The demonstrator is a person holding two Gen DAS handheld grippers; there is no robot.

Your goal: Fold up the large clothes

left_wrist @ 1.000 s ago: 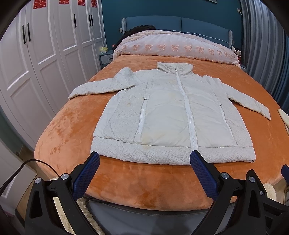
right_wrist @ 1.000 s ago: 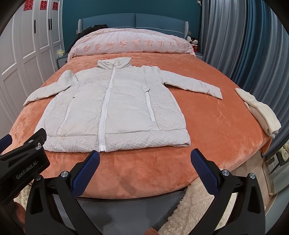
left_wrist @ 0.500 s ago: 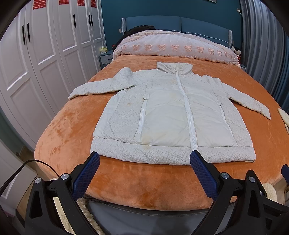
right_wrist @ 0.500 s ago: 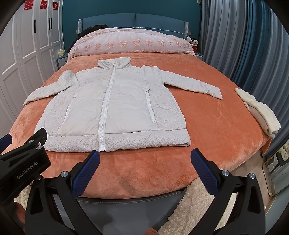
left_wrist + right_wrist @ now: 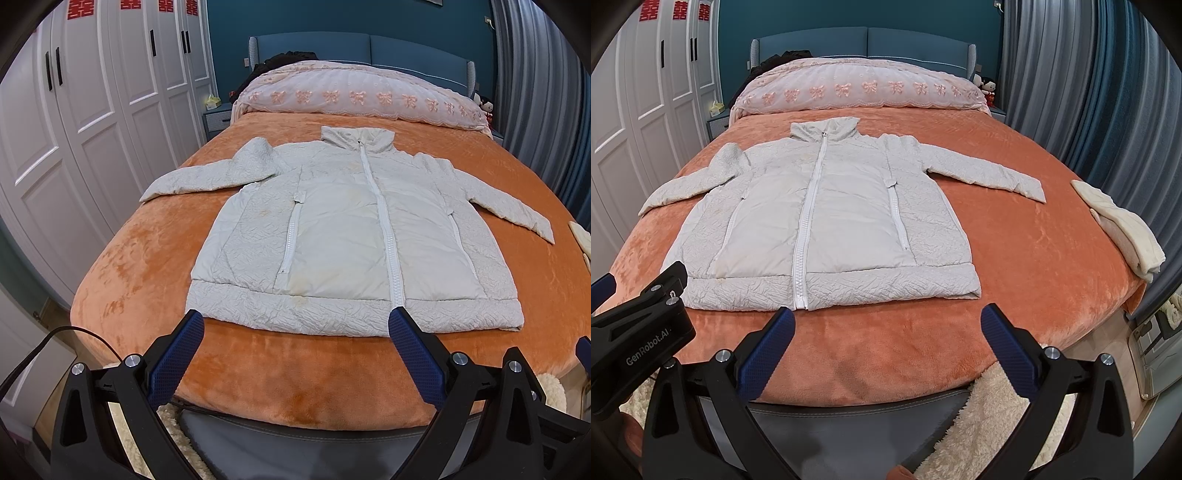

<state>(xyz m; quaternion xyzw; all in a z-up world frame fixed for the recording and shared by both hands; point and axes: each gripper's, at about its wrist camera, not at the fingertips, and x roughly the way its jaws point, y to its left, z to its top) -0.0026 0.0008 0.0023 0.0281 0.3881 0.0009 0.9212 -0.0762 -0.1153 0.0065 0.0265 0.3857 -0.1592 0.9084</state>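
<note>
A white zip-up padded jacket lies flat and face up on the orange bed cover, collar toward the headboard, both sleeves spread out. It also shows in the right wrist view. My left gripper is open and empty, held just short of the jacket's hem at the foot of the bed. My right gripper is open and empty, also before the hem, to the right of the left one. The left gripper's body shows at the left edge of the right wrist view.
A folded cream garment lies at the bed's right edge. A pink bolster lies across the headboard end. White wardrobes stand left, curtains right. A fluffy rug lies at the foot of the bed.
</note>
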